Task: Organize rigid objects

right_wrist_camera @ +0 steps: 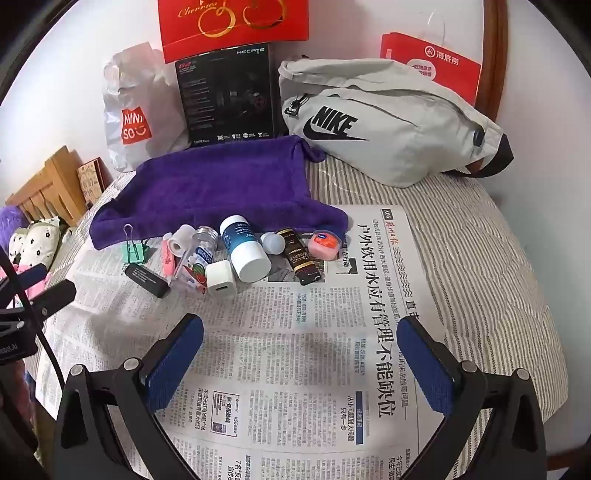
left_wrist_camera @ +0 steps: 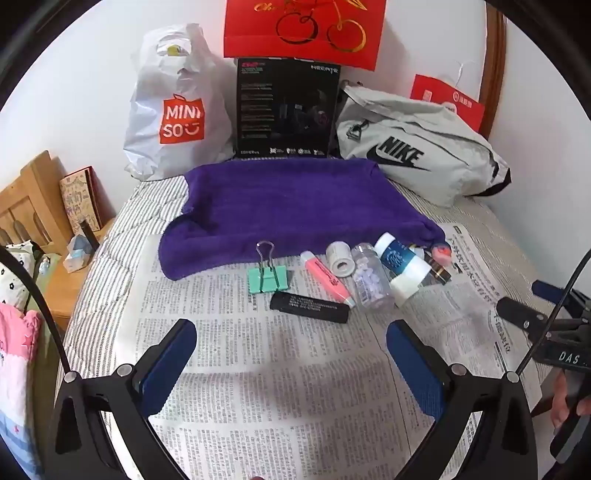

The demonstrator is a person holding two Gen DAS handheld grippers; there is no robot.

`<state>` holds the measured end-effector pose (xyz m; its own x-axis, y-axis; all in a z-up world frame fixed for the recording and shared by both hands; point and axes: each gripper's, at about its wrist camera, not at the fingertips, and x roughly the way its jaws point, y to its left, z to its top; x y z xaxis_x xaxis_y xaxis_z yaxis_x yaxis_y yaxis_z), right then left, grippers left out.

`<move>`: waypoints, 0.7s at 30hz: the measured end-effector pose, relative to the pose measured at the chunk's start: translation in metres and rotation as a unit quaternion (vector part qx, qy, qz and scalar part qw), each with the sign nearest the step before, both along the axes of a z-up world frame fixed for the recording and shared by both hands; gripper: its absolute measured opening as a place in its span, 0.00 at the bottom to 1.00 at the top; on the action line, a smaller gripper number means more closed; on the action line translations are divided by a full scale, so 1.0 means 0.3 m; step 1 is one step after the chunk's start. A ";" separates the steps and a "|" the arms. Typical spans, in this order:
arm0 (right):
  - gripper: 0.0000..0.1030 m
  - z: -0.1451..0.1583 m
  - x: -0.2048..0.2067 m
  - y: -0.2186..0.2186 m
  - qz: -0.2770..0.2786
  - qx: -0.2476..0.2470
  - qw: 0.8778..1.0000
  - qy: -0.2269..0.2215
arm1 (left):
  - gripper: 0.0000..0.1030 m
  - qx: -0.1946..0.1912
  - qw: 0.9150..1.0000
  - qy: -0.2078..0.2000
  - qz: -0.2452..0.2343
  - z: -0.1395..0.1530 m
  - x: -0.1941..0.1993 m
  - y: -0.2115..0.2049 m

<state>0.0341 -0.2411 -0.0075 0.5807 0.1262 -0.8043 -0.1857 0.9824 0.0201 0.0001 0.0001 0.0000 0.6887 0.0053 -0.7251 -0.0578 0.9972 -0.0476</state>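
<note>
Small rigid items lie in a row on newspaper (right_wrist_camera: 332, 332) in front of a purple towel (left_wrist_camera: 295, 206): a green binder clip (left_wrist_camera: 266, 277), black lighter-like bar (left_wrist_camera: 309, 307), pink highlighter (left_wrist_camera: 327, 274), white tape roll (left_wrist_camera: 340, 256), clear pill bottle (left_wrist_camera: 370, 280), blue-white bottle (right_wrist_camera: 243, 248), white charger cube (right_wrist_camera: 220, 283), brown tube (right_wrist_camera: 298, 258), pink tin (right_wrist_camera: 325, 240). My left gripper (left_wrist_camera: 291, 354) is open and empty, short of the row. My right gripper (right_wrist_camera: 301, 350) is open and empty over the newspaper; its fingers also show in the left wrist view (left_wrist_camera: 524, 314).
At the back by the wall stand a Miniso bag (left_wrist_camera: 177, 107), a black box (left_wrist_camera: 286, 110), a red gift bag (left_wrist_camera: 303, 29) and a grey Nike pouch (left_wrist_camera: 417, 147). A wooden bedside stand (left_wrist_camera: 62, 266) is at the left of the striped bed.
</note>
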 end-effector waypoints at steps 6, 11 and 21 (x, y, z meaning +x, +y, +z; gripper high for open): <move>1.00 -0.010 -0.002 0.005 0.002 -0.001 1.000 0.001 | 1.00 -0.001 1.000 0.000 -0.001 0.003 -0.019 -0.021; 1.00 0.022 -0.008 -0.001 0.006 -0.002 1.000 0.000 | 1.00 -0.012 1.000 -0.002 0.006 0.019 -0.025 0.004; 1.00 0.043 -0.027 0.005 0.011 0.002 1.000 -0.005 | 1.00 -0.029 0.999 -0.007 0.023 0.033 -0.044 0.037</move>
<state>0.0259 -0.2397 0.0053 0.5854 0.1423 -0.7982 -0.2082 0.9778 0.0216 -0.0131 0.0112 0.0100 0.6992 -0.0045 -0.7149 -0.1020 0.9891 -0.1059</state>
